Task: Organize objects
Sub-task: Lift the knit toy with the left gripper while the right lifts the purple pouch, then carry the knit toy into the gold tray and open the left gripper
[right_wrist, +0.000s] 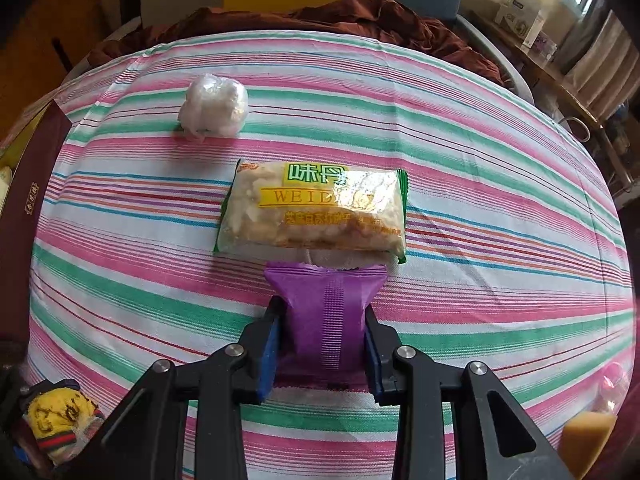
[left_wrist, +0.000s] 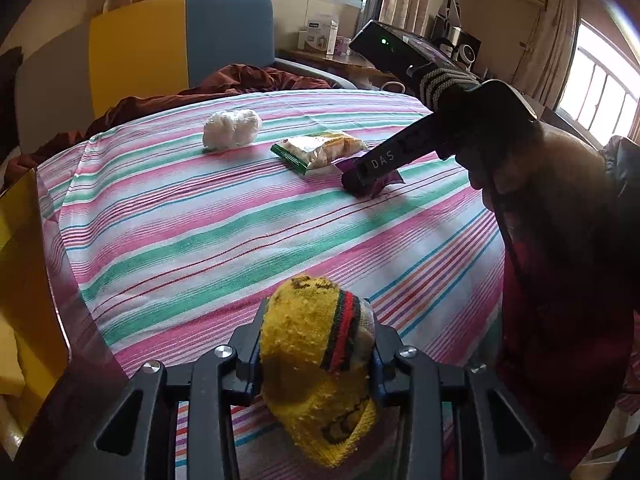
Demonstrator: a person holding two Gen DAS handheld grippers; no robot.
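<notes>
Striped pink, green and white bed sheet [right_wrist: 480, 160] covers the whole work surface; all positions below are given relative to it.

Clear biscuit packet with green ends and a yellow label [right_wrist: 316, 210] lies flat near the sheet's centre. White crumpled plastic-wrapped bundle [right_wrist: 212, 110] sits on the sheet farther back and to the left, apart from the packet.

Yellow knitted sock with red, green and black bands [left_wrist: 316, 364] is held above the sheet's near edge; left gripper [left_wrist: 316, 364] is clamped on it from both sides.

Small purple foil sachet [right_wrist: 328, 312] rests on the sheet, its far edge touching the biscuit packet. Right gripper [right_wrist: 320, 344] is closed on the sachet, blue pads [right_wrist: 267, 354] pressing its sides.
</notes>
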